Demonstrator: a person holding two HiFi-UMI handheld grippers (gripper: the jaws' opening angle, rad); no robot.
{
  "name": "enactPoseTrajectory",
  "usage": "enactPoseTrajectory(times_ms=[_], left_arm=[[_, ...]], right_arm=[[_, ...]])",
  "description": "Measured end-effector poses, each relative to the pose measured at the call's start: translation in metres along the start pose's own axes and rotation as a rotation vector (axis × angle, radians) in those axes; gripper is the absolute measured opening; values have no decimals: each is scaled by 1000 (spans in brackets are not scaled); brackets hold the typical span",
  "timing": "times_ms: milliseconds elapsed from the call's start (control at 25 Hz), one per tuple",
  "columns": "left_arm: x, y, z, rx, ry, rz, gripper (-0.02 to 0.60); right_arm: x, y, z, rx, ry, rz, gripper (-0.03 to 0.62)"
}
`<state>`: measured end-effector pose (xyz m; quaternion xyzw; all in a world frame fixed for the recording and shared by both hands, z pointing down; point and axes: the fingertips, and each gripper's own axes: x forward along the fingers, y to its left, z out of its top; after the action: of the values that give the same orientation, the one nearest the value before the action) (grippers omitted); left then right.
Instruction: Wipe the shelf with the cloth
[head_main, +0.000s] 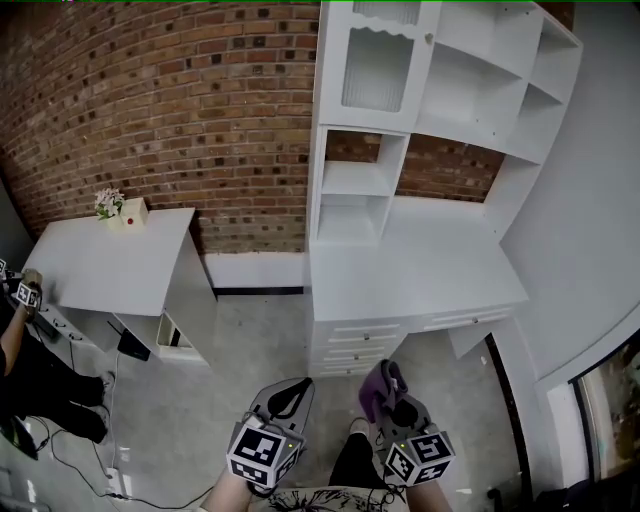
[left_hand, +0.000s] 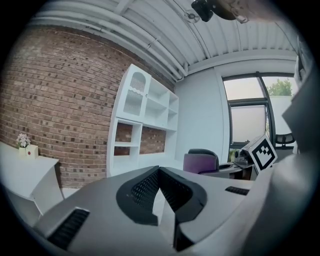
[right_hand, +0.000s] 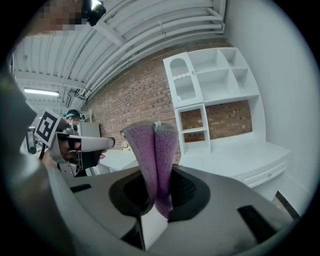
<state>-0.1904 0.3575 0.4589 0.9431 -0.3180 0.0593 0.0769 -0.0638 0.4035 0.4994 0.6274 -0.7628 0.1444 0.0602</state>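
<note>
Your left hand-held gripper (head_main: 301, 385) sits low at your left, its grey jaws brought together at the tips with nothing between them. The ribbed black pads (left_hand: 145, 189) form a pointed loop.

Your right hand-held gripper (head_main: 393, 398) is pinched on the cloth (head_main: 377, 387), which sits in front of your knees, above the grey concrete floor (head_main: 250, 340) and well apart from the shelf (head_main: 352, 180).

The cloth (right_hand: 152, 150) is purple with a nubbly, towel-like pile. It is folded double, so two rounded lobes lie side by side. Its long axis runs along the jaws, with the free end standing straight out past the tips and aimed roughly at the shelf. The pinched end is tucked between the dark pads.

Beyond the floor comes the white table (head_main: 410, 265), smooth and matte, with a stack of shallow drawers (head_main: 355, 345) under its front edge. The shelf rises from the back of the table. It is white and boxy, with open square bays and one arched door of ribbed glass (head_main: 377, 68).

Behind it all runs a rough red brick wall (head_main: 190, 100).
</note>
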Motion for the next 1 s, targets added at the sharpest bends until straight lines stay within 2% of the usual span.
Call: enactPoseTrajectory(times_ms=[160,320,520,640,800,1000], left_arm=[[56,14,5,14,3,56,14],[125,25,32,-7,-33,97,14],[220,34,49,-16,-34,148,14],[263,45,53,-29,-40,199,14],[299,66,50,-59,-8,258,14],[325,109,47,-50,32,321,14]], right_arm=[[46,-49,15,-16,9,47,74],[84,-117,51,-44,-7,65,74],[134,-202,79,21,34,118,74],[164,-242,94,4,59,143,74],[206,-270,104,-5,86,182,74],[266,-282,113,-19,110,213,75]])
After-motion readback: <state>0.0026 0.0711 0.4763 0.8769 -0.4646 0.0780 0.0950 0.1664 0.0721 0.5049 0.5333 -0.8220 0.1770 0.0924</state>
